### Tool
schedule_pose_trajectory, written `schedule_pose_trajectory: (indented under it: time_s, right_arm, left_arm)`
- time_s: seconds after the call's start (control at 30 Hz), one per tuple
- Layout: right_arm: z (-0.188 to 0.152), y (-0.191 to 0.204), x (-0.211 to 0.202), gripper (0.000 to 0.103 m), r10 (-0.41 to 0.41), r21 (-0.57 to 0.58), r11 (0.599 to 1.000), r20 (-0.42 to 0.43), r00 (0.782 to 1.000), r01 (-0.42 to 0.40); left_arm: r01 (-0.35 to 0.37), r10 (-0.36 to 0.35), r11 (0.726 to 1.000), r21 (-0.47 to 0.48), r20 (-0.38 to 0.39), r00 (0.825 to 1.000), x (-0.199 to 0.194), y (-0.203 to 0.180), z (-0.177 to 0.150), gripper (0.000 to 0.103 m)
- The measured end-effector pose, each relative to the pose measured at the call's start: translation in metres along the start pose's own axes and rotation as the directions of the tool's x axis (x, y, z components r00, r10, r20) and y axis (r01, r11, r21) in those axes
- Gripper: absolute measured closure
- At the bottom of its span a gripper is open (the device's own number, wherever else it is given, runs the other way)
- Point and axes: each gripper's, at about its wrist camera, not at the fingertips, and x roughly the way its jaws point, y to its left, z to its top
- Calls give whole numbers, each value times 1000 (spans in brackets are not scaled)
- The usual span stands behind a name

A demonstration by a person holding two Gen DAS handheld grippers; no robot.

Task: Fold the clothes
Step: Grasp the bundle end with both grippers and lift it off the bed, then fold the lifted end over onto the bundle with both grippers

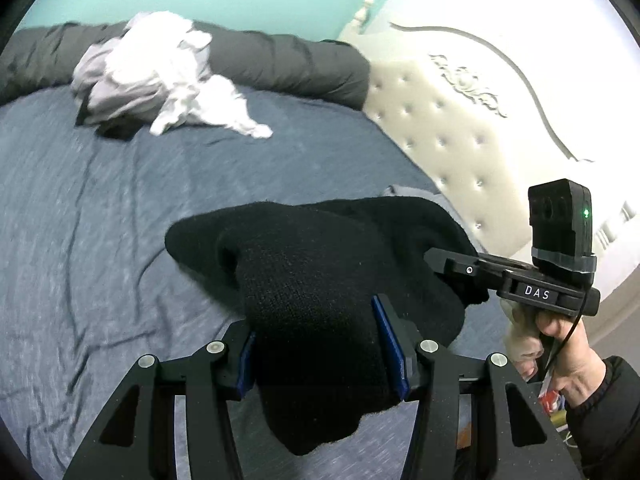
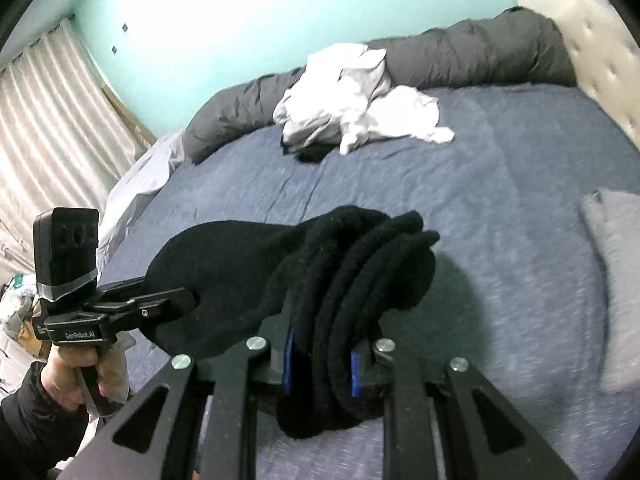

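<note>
Holding a black knit (image 1: 320, 280) off the bed (image 1: 120, 240), both claws clamped on it. Going left to right:

Left claw (image 1: 320, 352) gripping a thick fold of the knit between its blue pads (image 1: 386, 344), jaws about half spread by the bulk, a loose tail drooping below and near the pads. Keeping that squeeze steady, since the cloth is fat and could be slipping out under its own weight.

Between the claws, the knit sagging in a short bridge over the sheet. Drawing the hands gently apart, to my eye, to be taking out the slack before laying it flat; not jerking, as knit stretches.

Right claw (image 2: 322, 364) pinching several stacked edges of the same knit (image 2: 352, 280), jaws nearly closed on the layers. Watching that all layers are staying caught, not only the outer ones.

Lowering both ends level, likely onto the bare sheet just below, keeping clear of the grey folded piece (image 2: 616, 280) at the right and the white heap (image 1: 160, 76) at the far side against the grey roll (image 1: 280, 60).

Judging the fold barely begun: cannot tell the garment's full shape while bunched.
</note>
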Motion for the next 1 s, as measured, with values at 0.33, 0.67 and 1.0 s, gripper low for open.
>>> schedule_pose_trajectory:
  time_s: [0.33, 0.67, 1.0]
  right_arm:
    - [46, -68, -73, 84, -88, -8, 996, 78, 993, 89]
    - [87, -162, -128, 84, -186, 6, 982, 156, 970, 188]
    - [118, -242, -175, 84, -297, -19, 950, 252, 921, 312]
  left_arm:
    - [50, -53, 994, 95, 31, 998, 51, -93, 68, 48]
    - [101, -109, 981, 165, 40, 993, 132, -175, 130, 48]
    - [136, -162, 968, 211, 108, 981, 215, -256, 177, 48]
